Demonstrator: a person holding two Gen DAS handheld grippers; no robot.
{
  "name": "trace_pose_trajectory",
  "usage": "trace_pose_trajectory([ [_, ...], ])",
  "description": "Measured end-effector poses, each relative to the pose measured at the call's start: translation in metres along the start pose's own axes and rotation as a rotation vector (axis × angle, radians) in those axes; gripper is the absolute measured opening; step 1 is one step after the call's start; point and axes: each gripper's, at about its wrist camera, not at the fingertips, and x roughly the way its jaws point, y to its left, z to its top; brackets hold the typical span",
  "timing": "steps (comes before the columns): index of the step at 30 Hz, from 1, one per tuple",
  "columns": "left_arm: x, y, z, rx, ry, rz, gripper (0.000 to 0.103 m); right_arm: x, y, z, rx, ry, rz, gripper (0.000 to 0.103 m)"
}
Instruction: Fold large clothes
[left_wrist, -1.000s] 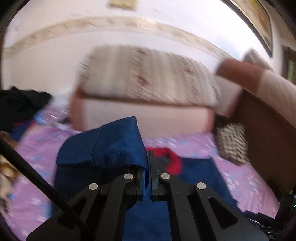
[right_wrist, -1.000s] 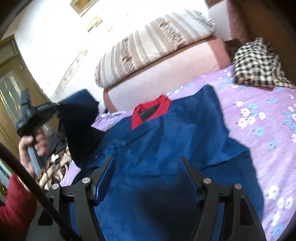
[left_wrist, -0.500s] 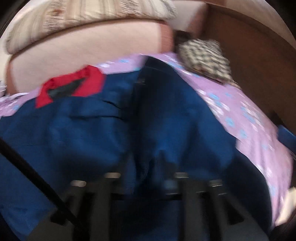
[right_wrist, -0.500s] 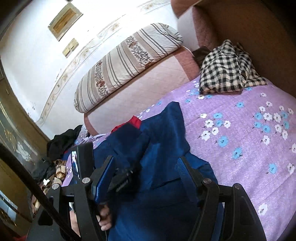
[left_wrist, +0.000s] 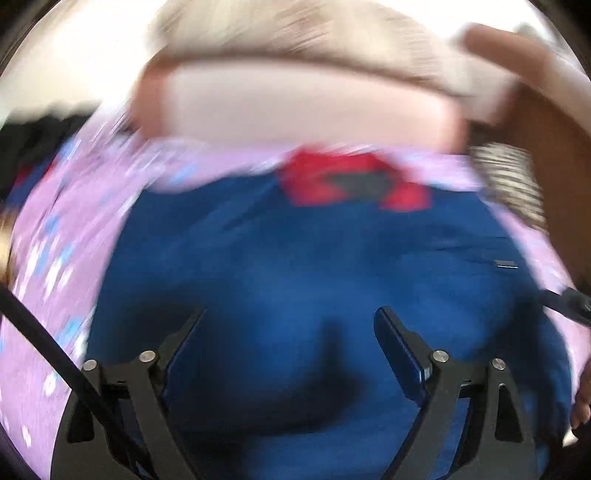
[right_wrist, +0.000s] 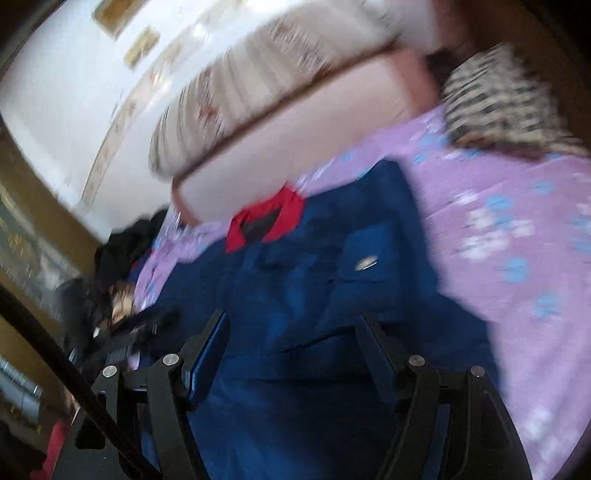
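Note:
A large blue jacket (left_wrist: 303, 266) with a red collar (left_wrist: 354, 181) lies spread on the purple flowered bedsheet (left_wrist: 55, 258). My left gripper (left_wrist: 290, 321) hangs over its lower middle; the jaws are opening wide and nothing is between them. In the right wrist view the same jacket (right_wrist: 325, 266) shows its red collar (right_wrist: 266, 221) and a side panel folded inward. My right gripper (right_wrist: 291, 325) stands open above the jacket's lower part, holding nothing. Both views are blurred by motion.
A striped pillow (right_wrist: 258, 81) lies on a pink headboard cushion (right_wrist: 295, 140) at the back. A checked cloth (right_wrist: 498, 99) sits at the bed's far right by a brown wooden side. Dark clothes (right_wrist: 125, 240) are heaped at the left edge.
My left gripper was shut on a lifted blue sleeve; it carried it over the jacket, let go, and now stands open above the cloth. The right gripper stayed open and shifted a little.

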Motion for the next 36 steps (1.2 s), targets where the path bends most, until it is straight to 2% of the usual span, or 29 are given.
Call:
trace_pose_trajectory([
  [1, 0.007, 0.02, -0.005, -0.028, 0.025, 0.016, 0.087, 0.018, -0.001, 0.003, -0.011, 0.043, -0.007, 0.076],
  [2, 0.011, 0.039, -0.012, -0.043, 0.035, 0.065, 0.086, 0.031, -0.004, 0.005, -0.016, 0.068, -0.021, 0.076],
  [4, 0.006, 0.057, -0.023, -0.042, 0.011, 0.048, 0.085, 0.057, -0.027, 0.005, 0.04, 0.143, -0.076, 0.062],
  [5, 0.001, 0.058, -0.025, -0.022, 0.008, 0.049, 0.085, 0.06, -0.036, 0.004, 0.069, 0.15, -0.105, 0.036],
  [6, -0.006, 0.058, -0.027, 0.011, 0.01, 0.074, 0.085, 0.058, -0.051, 0.002, 0.129, 0.137, -0.126, 0.016],
  [7, -0.01, 0.055, -0.026, 0.023, 0.003, 0.089, 0.085, 0.054, -0.059, 0.003, 0.173, 0.142, -0.141, 0.012],
  [8, -0.016, 0.055, -0.023, 0.021, -0.012, 0.076, 0.085, 0.052, -0.062, 0.004, 0.192, 0.145, -0.157, 0.013],
  [9, -0.022, 0.057, -0.019, 0.008, -0.033, 0.036, 0.085, 0.045, -0.059, 0.008, 0.186, 0.131, -0.19, 0.019],
  [10, -0.025, 0.057, -0.01, 0.002, -0.052, 0.012, 0.085, 0.041, -0.054, 0.01, 0.163, 0.111, -0.203, 0.036],
  [11, -0.025, 0.053, 0.0, 0.005, -0.067, 0.014, 0.085, 0.036, -0.046, 0.015, 0.116, 0.071, -0.202, 0.057],
  [12, -0.019, 0.047, 0.016, 0.009, -0.074, 0.037, 0.085, 0.033, -0.04, 0.019, 0.084, 0.042, -0.189, 0.067],
  [14, -0.001, 0.046, 0.038, -0.007, -0.051, 0.06, 0.085, 0.035, -0.033, 0.03, 0.052, 0.008, -0.188, 0.067],
  [16, 0.03, 0.046, 0.056, -0.02, 0.008, 0.084, 0.085, 0.046, -0.038, 0.035, 0.06, 0.032, -0.192, 0.067],
  [18, 0.062, 0.062, 0.056, -0.072, 0.095, 0.147, 0.085, 0.054, -0.052, 0.032, 0.097, 0.066, -0.227, 0.061],
  [19, 0.069, 0.068, 0.054, -0.08, 0.108, 0.162, 0.093, 0.059, -0.06, 0.029, 0.124, 0.087, -0.216, 0.061],
  [20, 0.067, 0.07, 0.051, -0.071, 0.073, 0.18, 0.094, 0.058, -0.062, 0.028, 0.128, 0.088, -0.206, 0.06],
  [21, 0.064, 0.069, 0.048, -0.074, 0.073, 0.176, 0.094, 0.057, -0.06, 0.028, 0.119, 0.083, -0.207, 0.06],
  [26, 0.016, 0.069, 0.018, -0.07, -0.002, 0.109, 0.094, 0.043, -0.031, 0.026, -0.007, 0.085, -0.22, 0.061],
  [28, 0.011, 0.067, 0.003, -0.064, 0.034, 0.084, 0.094, 0.044, -0.025, 0.017, -0.031, 0.107, -0.237, 0.063],
  [30, 0.012, 0.062, -0.013, -0.016, 0.068, 0.149, 0.094, 0.055, -0.026, 0.008, -0.04, 0.15, -0.264, 0.064],
  [31, 0.007, 0.06, -0.019, 0.001, 0.067, 0.179, 0.094, 0.061, -0.028, 0.002, -0.05, 0.176, -0.292, 0.064],
  [36, -0.051, 0.045, -0.047, 0.011, 0.011, 0.129, 0.094, 0.03, 0.005, -0.019, -0.173, 0.133, -0.326, 0.064],
])
